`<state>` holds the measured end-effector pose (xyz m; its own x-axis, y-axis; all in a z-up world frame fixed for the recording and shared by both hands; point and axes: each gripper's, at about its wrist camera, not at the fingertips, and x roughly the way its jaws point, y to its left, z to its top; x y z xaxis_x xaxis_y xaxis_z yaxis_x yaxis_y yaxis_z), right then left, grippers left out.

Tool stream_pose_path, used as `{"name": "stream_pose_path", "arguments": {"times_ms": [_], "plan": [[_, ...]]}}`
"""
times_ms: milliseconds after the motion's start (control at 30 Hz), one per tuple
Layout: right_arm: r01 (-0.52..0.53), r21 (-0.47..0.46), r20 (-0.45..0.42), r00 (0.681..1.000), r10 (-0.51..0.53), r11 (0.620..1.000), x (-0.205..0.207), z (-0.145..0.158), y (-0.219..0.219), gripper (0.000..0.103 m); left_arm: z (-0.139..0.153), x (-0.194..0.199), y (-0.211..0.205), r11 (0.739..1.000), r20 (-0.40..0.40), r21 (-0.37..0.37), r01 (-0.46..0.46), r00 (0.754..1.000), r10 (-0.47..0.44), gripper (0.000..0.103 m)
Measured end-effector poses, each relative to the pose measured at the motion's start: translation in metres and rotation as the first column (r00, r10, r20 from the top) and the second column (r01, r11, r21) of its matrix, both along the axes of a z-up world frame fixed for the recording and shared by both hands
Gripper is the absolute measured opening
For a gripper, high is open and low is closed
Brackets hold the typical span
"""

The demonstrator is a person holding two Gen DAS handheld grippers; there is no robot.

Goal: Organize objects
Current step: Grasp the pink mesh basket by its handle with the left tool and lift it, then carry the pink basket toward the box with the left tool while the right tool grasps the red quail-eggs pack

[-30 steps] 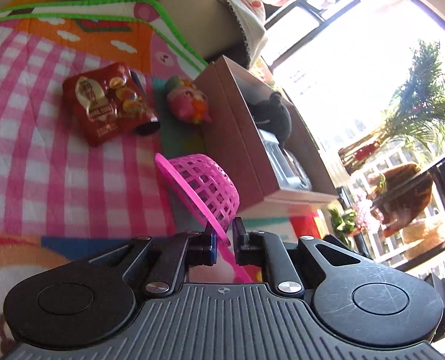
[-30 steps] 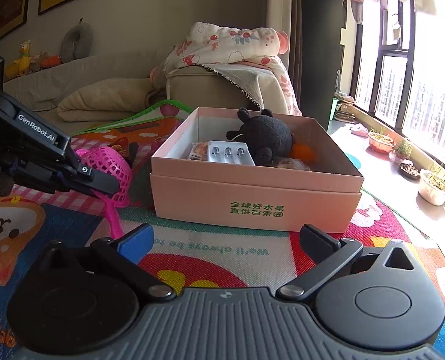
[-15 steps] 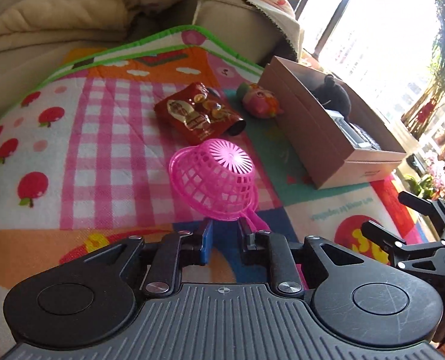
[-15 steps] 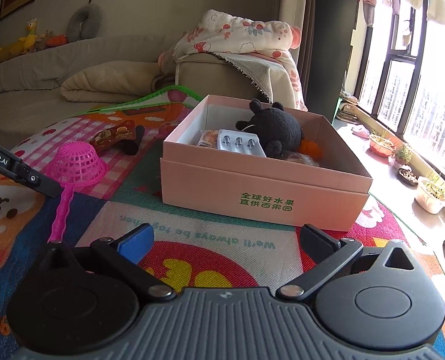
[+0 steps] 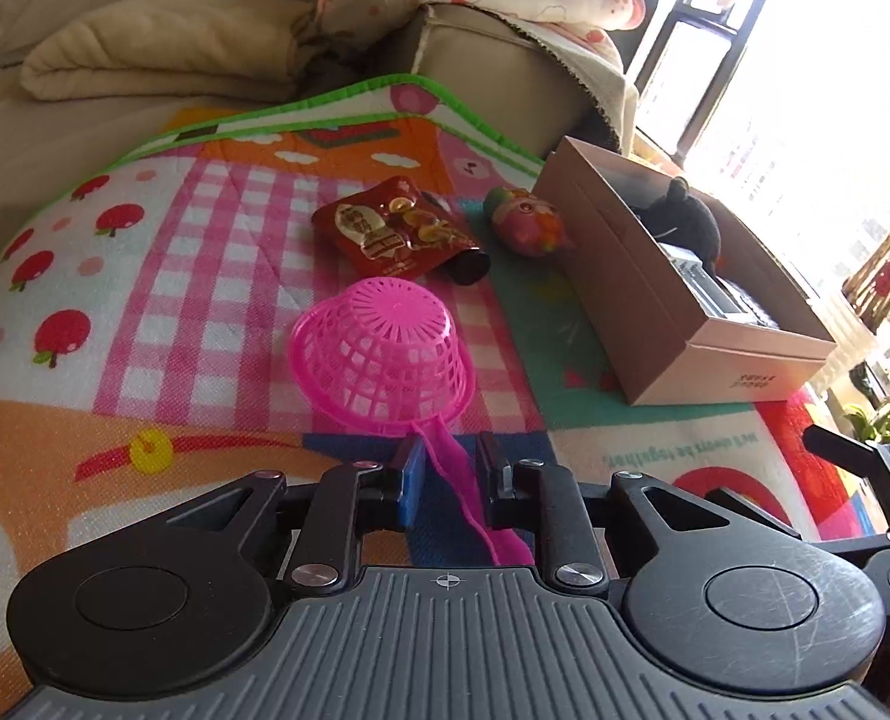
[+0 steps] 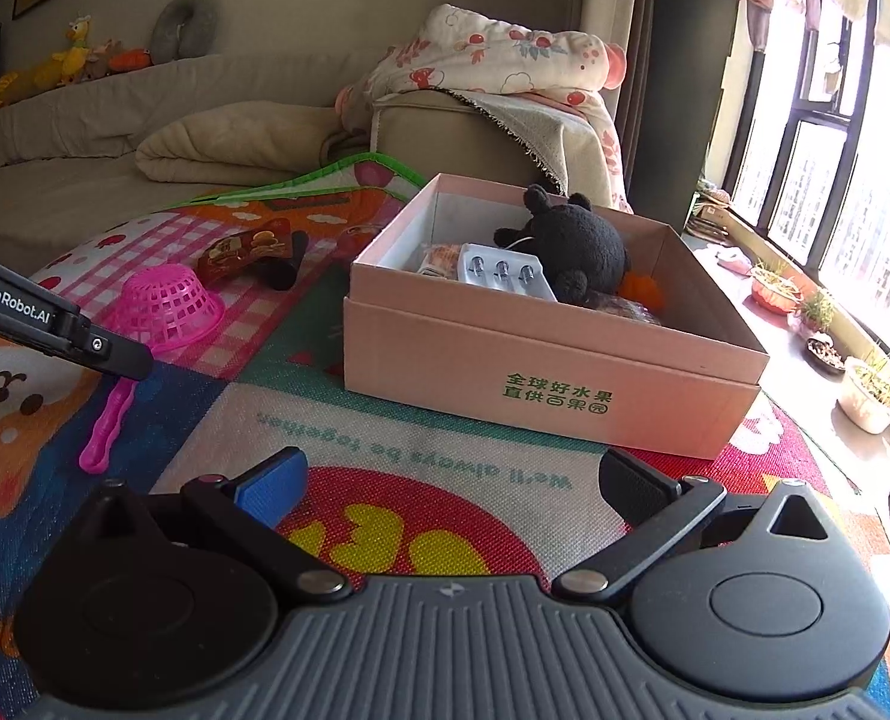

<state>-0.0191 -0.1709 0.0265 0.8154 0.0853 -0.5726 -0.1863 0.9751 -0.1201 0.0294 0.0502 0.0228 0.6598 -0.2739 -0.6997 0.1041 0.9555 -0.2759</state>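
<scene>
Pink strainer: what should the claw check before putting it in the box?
1. Left claw gripping the handle: not ok. The pads sit either side of it, with a gap showing.
2. Pink strainer steady: ok, upside down on the mat.
3. Box open: ok, no lid on it.
4. Room inside the box: cannot tell. The black plush and a blister tray fill what shows.
5. Right claw out of the way: ok, open and empty, low in front of the box.
</scene>
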Motion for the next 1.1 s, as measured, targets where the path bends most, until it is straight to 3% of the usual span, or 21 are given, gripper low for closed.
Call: {"name": "stream_pose_path", "arguments": {"times_ms": [233, 400, 467, 533, 633, 700, 833, 900, 1100], "plan": [[-0.001, 0.001, 0.004, 1.000, 0.001, 1.000, -0.001, 0.000, 0.000, 0.103, -0.005, 0.008, -0.034, 0.983, 0.100, 0.173, -0.063, 0.994, 0.046, 0.027], [0.003, 0.000, 0.004, 1.000, -0.003, 1.000, -0.002, 0.000, 0.000, 0.103, -0.005, 0.016, -0.033, 0.979, 0.088, 0.096, -0.180, 0.981, 0.172, 0.026], [0.005, 0.003, 0.007, 1.000, -0.005, 1.000, -0.002, 0.000, 0.000, 0.103, -0.004, 0.022, -0.034, 0.975, 0.076, 0.098, -0.200, 0.978, 0.193, 0.026], [0.006, 0.006, 0.012, 1.000, -0.007, 1.000, -0.003, 0.001, -0.001, 0.103, -0.003, 0.027, -0.034, 0.970, 0.056, 0.089, -0.225, 0.974, 0.221, 0.025], [0.010, 0.015, 0.025, 1.000, -0.010, 1.000, -0.005, 0.002, -0.002, 0.103, -0.001, 0.032, -0.024, 0.957, -0.002, 0.001, -0.292, 0.957, 0.292, 0.025], [0.012, 0.024, 0.035, 0.999, -0.013, 1.000, -0.007, 0.003, -0.003, 0.103, 0.000, 0.035, -0.022, 0.953, -0.014, -0.001, -0.303, 0.953, 0.303, 0.024], [0.013, 0.038, 0.052, 0.999, -0.015, 0.999, -0.010, 0.004, -0.005, 0.103, -0.002, 0.034, -0.041, 0.965, 0.057, 0.168, -0.203, 0.979, 0.196, 0.025], [0.014, 0.043, 0.058, 0.998, -0.017, 0.999, -0.011, 0.005, -0.006, 0.103, -0.003, 0.030, -0.047, 0.958, 0.086, 0.245, -0.146, 0.988, 0.128, 0.027], [0.019, 0.052, 0.076, 0.997, -0.023, 0.998, -0.014, 0.007, -0.007, 0.103, -0.005, 0.012, -0.037, 0.924, 0.128, 0.381, -0.028, 0.992, -0.023, 0.032]]}}
